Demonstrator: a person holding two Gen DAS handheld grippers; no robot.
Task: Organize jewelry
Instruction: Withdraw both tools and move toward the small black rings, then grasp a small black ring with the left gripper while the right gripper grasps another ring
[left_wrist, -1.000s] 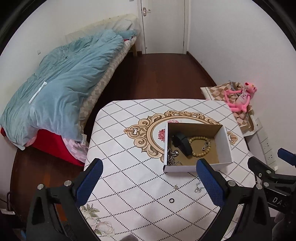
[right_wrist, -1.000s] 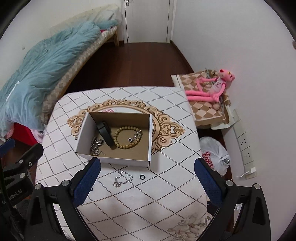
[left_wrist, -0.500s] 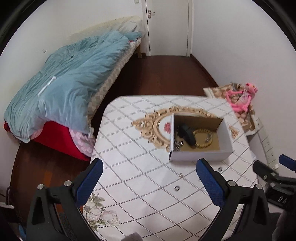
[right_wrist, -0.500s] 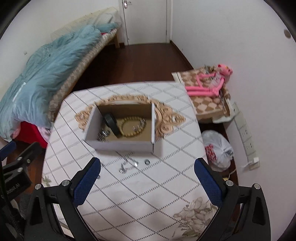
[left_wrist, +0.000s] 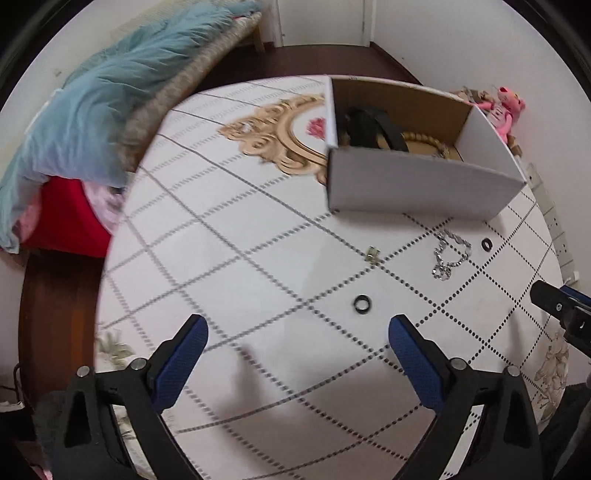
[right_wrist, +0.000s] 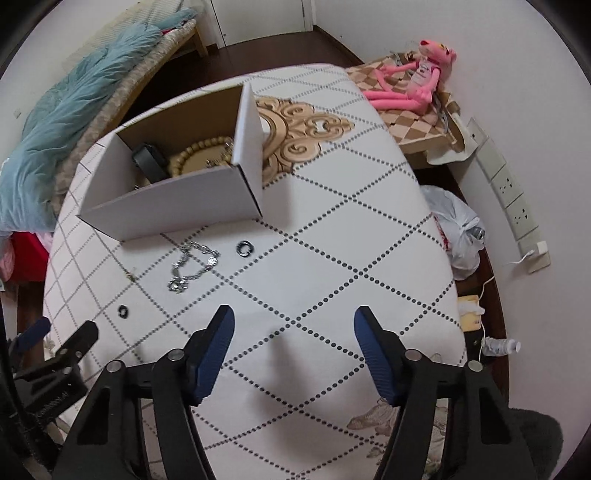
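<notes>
You are working over a table (left_wrist: 236, 258) with a diamond-patterned cloth. A white cardboard box (left_wrist: 417, 184) is sitting toward its far edge, holding a black band (left_wrist: 373, 127) and a wooden bead bracelet (right_wrist: 192, 155). Your left gripper (left_wrist: 297, 341) and right gripper (right_wrist: 293, 332) are both hanging released above the near edge, grasping nothing. A silver chain (right_wrist: 192, 264) is lying just in front of the box, with one black ring (right_wrist: 243, 248) beside it and another black ring (left_wrist: 362, 304) lying nearer your left gripper.

Matt cardboard box (left_wrist: 417, 192), shiny metal chain (right_wrist: 192, 264)
</notes>
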